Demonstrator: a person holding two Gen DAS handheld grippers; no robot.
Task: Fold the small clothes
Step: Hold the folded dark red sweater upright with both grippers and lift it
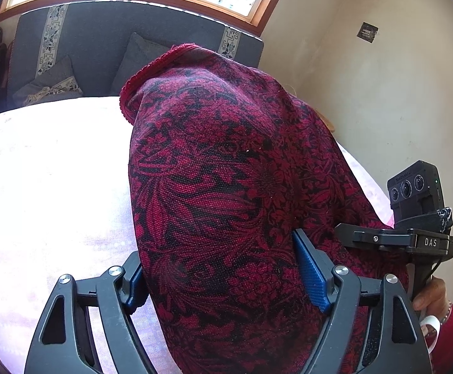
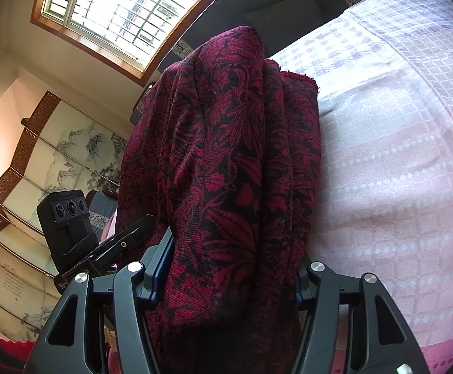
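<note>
A dark red floral garment point(image 1: 226, 187) hangs bunched between two claws, lifted above a bed point(image 1: 48, 171) with a pale pink checked cover. The left claw point(image 1: 223, 268) and the right claw point(image 2: 229, 268) are each clamped on a thick gather of the cloth. This looks like the lift before a fold; next it likely needs spreading flat on the bed. The cloth hides both claws' fingertips, its own lower end, and the bed's near edge.
</note>
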